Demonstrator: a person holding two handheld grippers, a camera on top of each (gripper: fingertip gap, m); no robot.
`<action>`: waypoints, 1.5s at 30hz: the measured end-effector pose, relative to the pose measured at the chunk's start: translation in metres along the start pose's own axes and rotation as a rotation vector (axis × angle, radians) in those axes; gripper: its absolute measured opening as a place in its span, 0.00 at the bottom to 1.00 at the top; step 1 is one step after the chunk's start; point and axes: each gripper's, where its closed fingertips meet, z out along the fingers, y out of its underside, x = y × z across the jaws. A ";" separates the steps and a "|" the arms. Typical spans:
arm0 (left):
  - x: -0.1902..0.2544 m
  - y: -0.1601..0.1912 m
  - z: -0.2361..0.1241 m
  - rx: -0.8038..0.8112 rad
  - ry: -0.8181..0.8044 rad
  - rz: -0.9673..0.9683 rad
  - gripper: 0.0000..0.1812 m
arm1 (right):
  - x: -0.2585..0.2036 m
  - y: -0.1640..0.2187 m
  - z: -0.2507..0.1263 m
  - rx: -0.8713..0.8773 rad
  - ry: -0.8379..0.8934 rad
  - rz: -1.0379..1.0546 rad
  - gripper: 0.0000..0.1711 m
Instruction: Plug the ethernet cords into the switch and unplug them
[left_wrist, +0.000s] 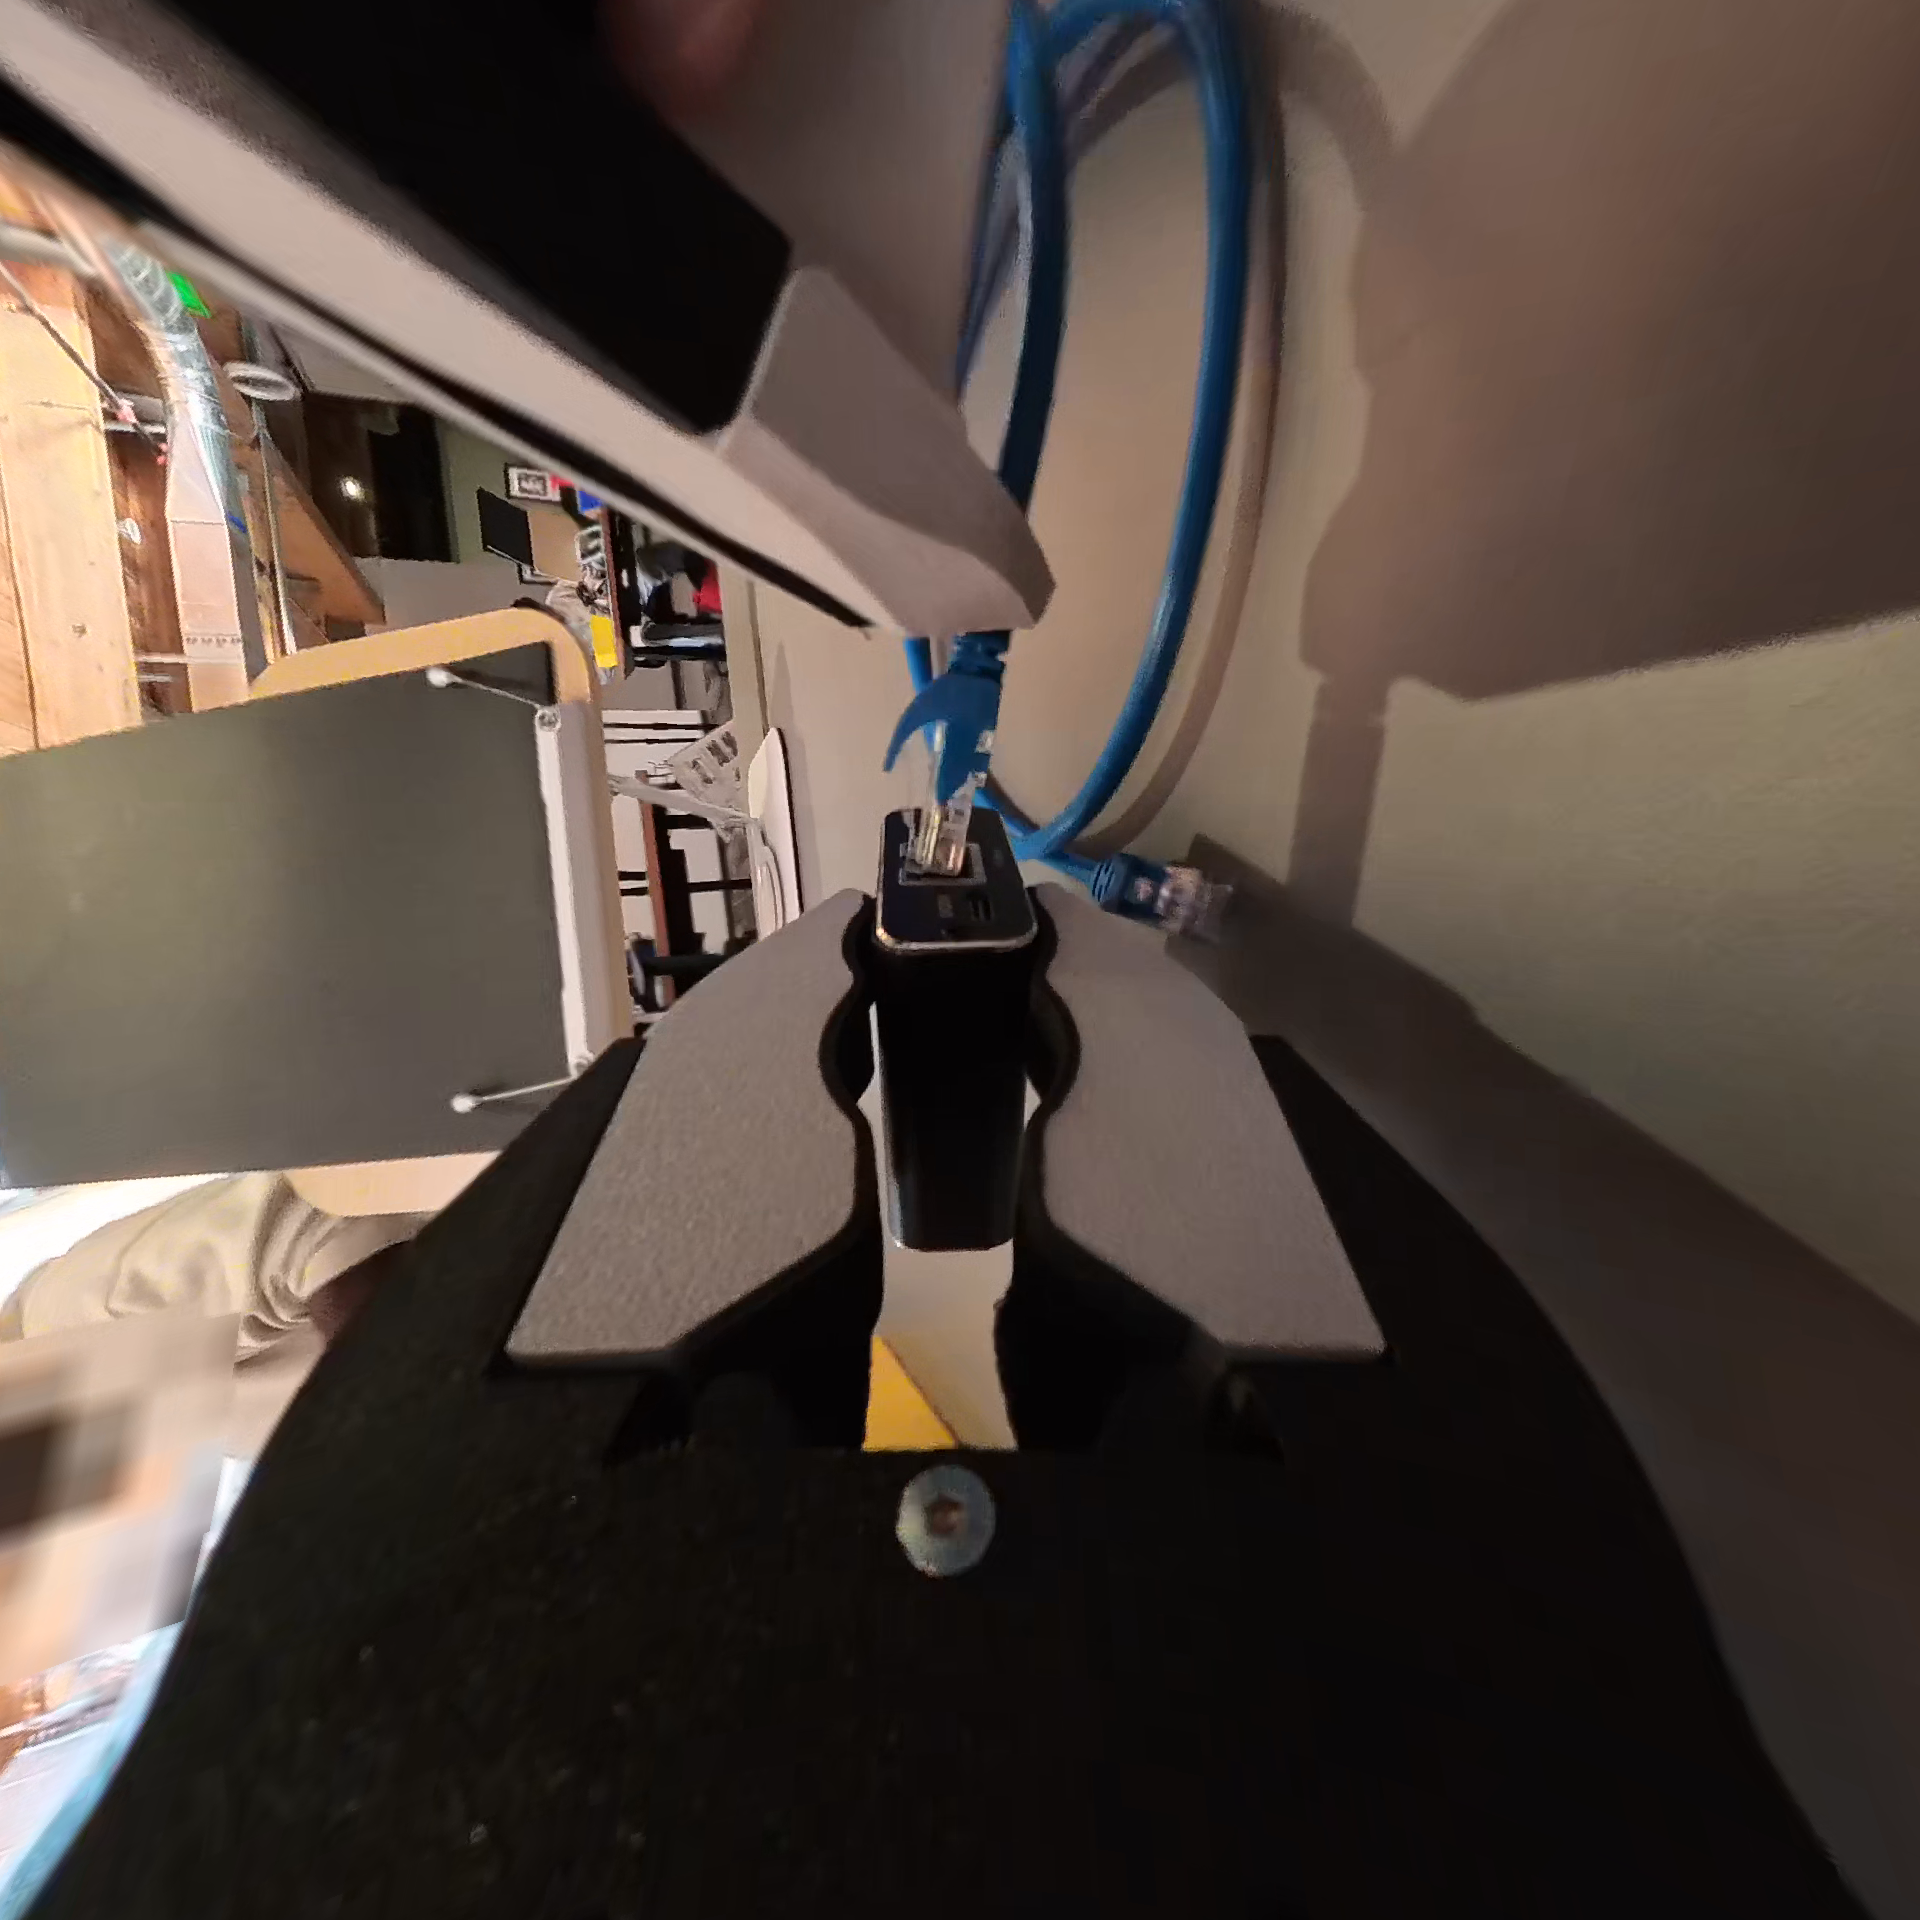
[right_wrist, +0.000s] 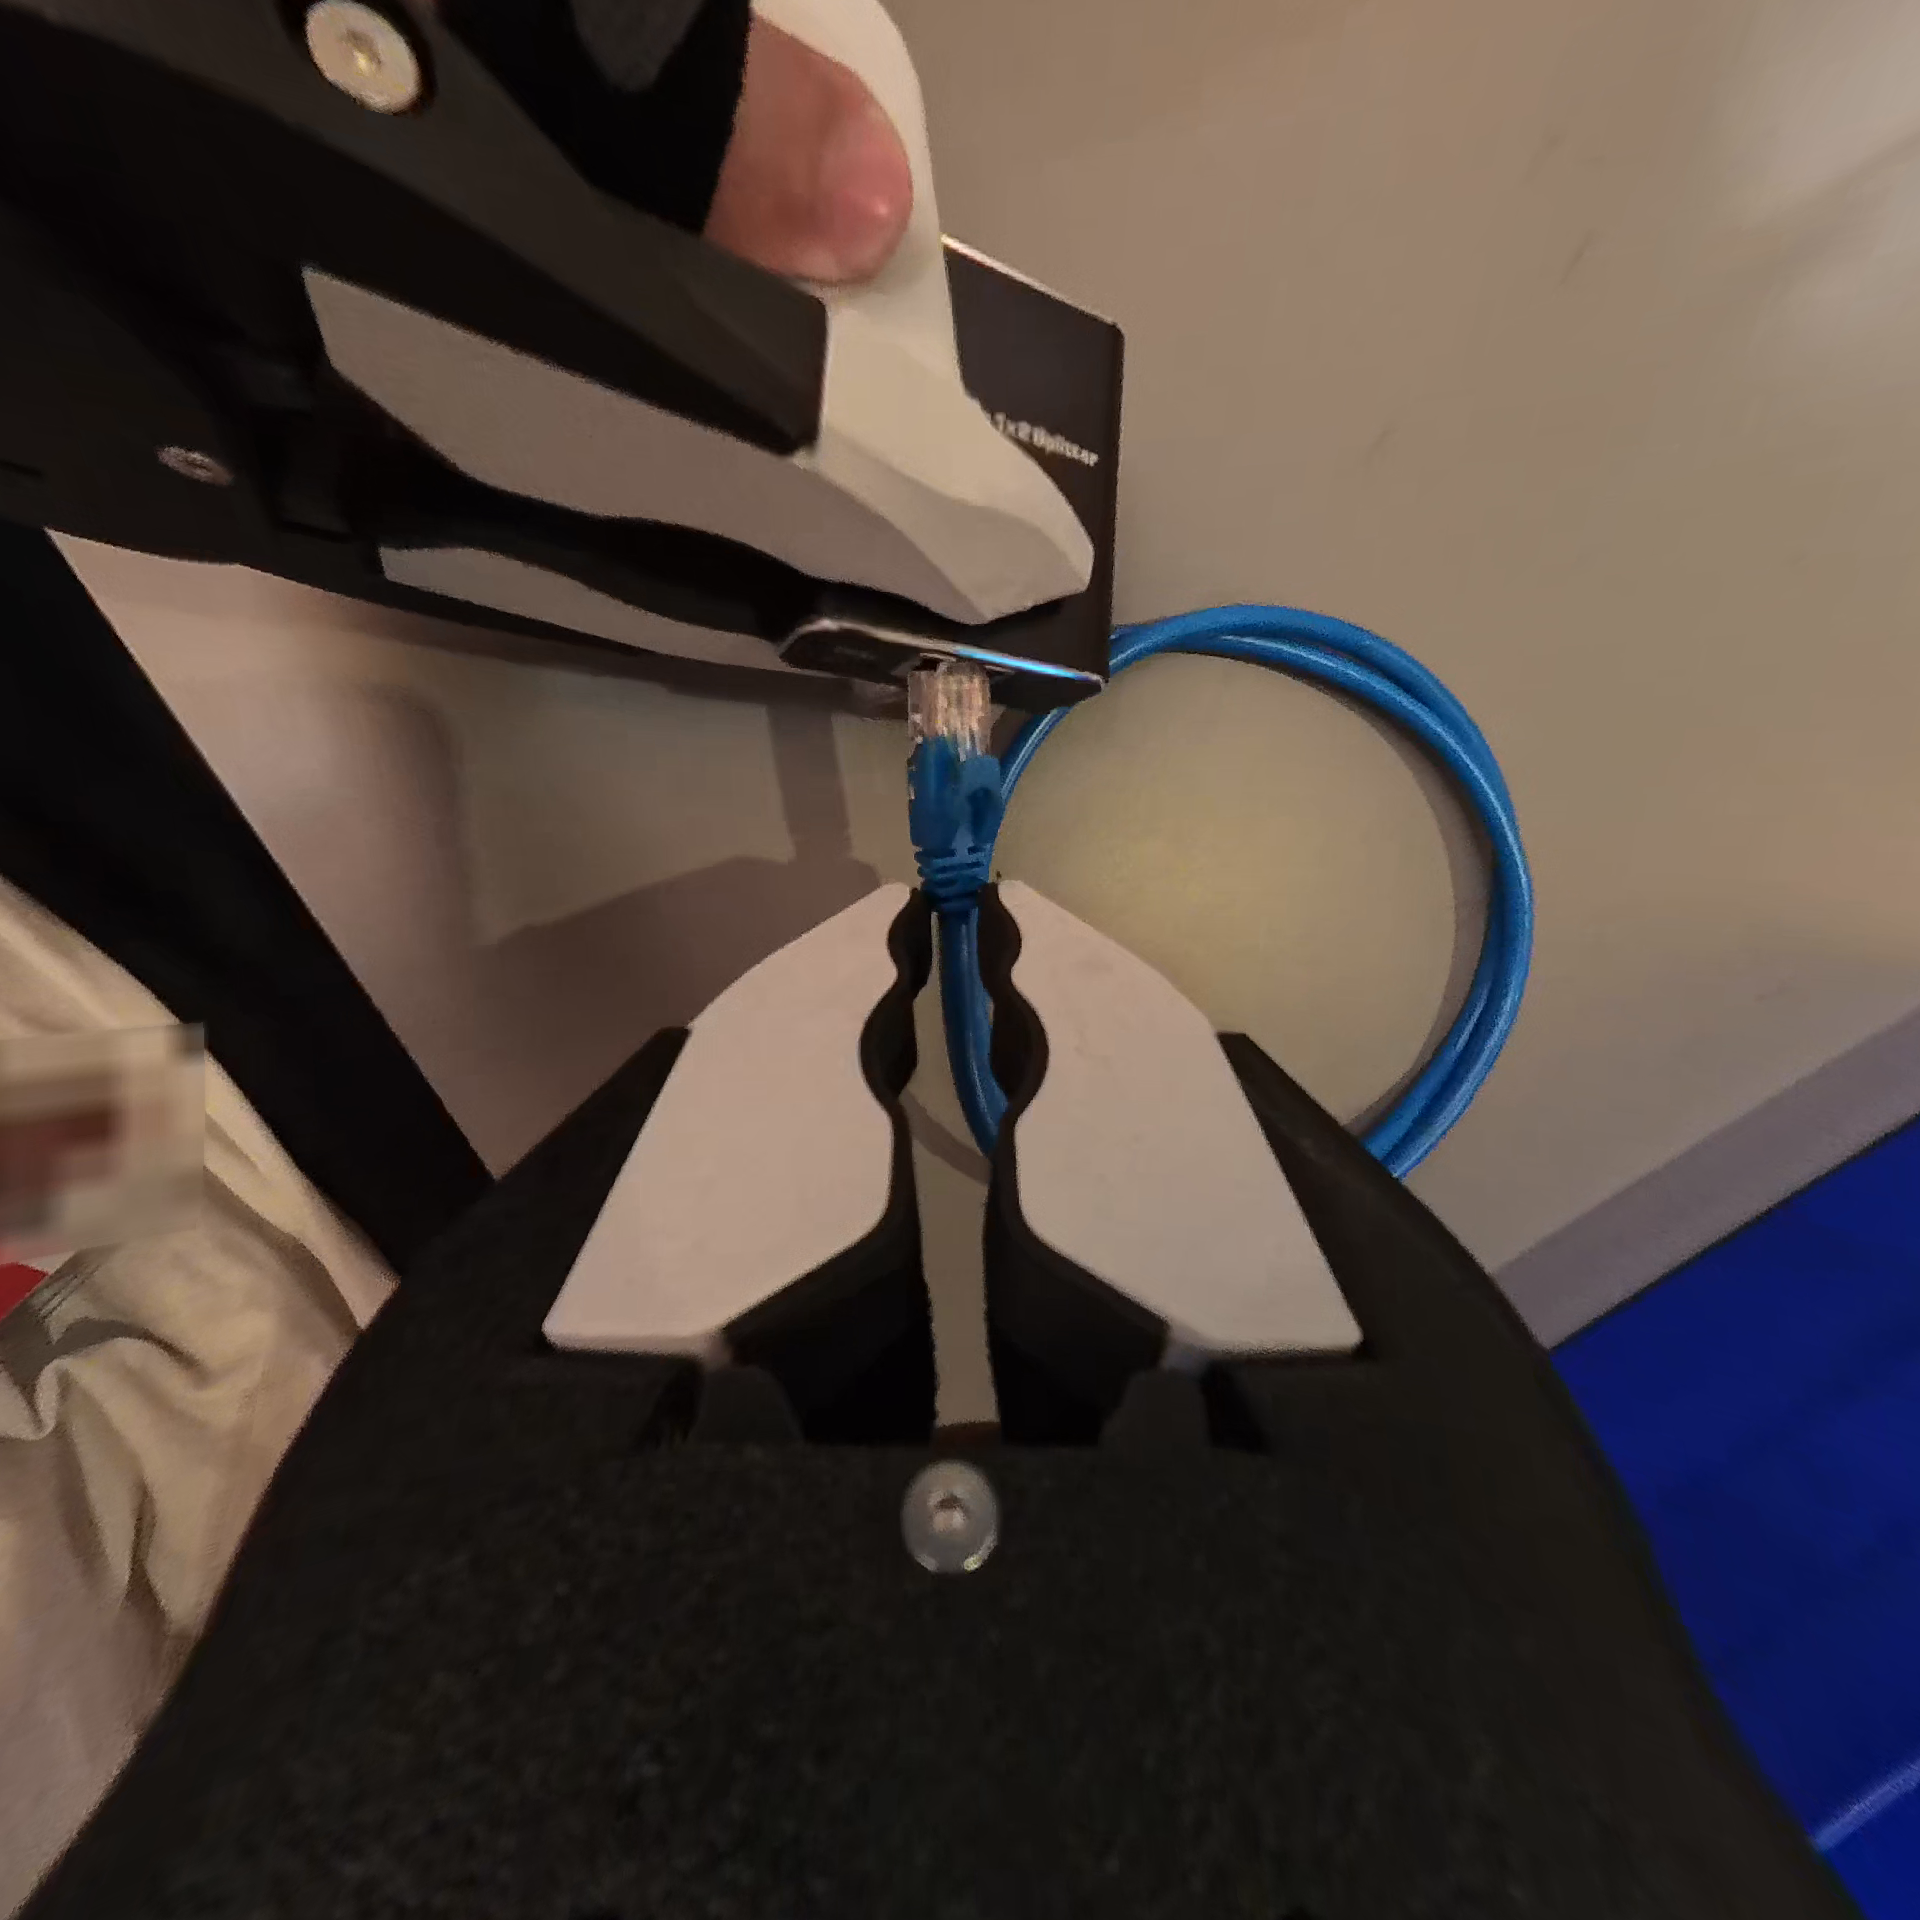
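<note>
The small black box-shaped switch (left_wrist: 951, 1039) is clamped in the left gripper (left_wrist: 951, 914). The blue ethernet cord (right_wrist: 961, 997), its clear plug (right_wrist: 948, 707) at the switch's port, is pinched by the right gripper (right_wrist: 951, 894).

- Left gripper (left_wrist: 951, 914): fingers closed tight, level, gripping something.
- Right gripper (right_wrist: 954, 894): fingers nearly together, pinching, apparently angled toward the left one.

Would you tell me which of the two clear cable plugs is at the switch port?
The plug above the right tongs; the other plug lies loose.
</note>
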 end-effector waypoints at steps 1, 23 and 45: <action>0.001 -0.001 0.000 -0.008 -0.001 0.029 0.14 | 0.000 0.002 0.000 -0.021 0.011 -0.005 0.05; -0.002 0.003 0.004 -0.002 0.026 -0.211 0.14 | 0.004 -0.016 -0.005 0.255 -0.059 0.069 0.05; -0.006 -0.012 0.011 0.007 0.008 -0.169 0.13 | 0.007 -0.022 -0.001 0.412 -0.150 0.219 0.07</action>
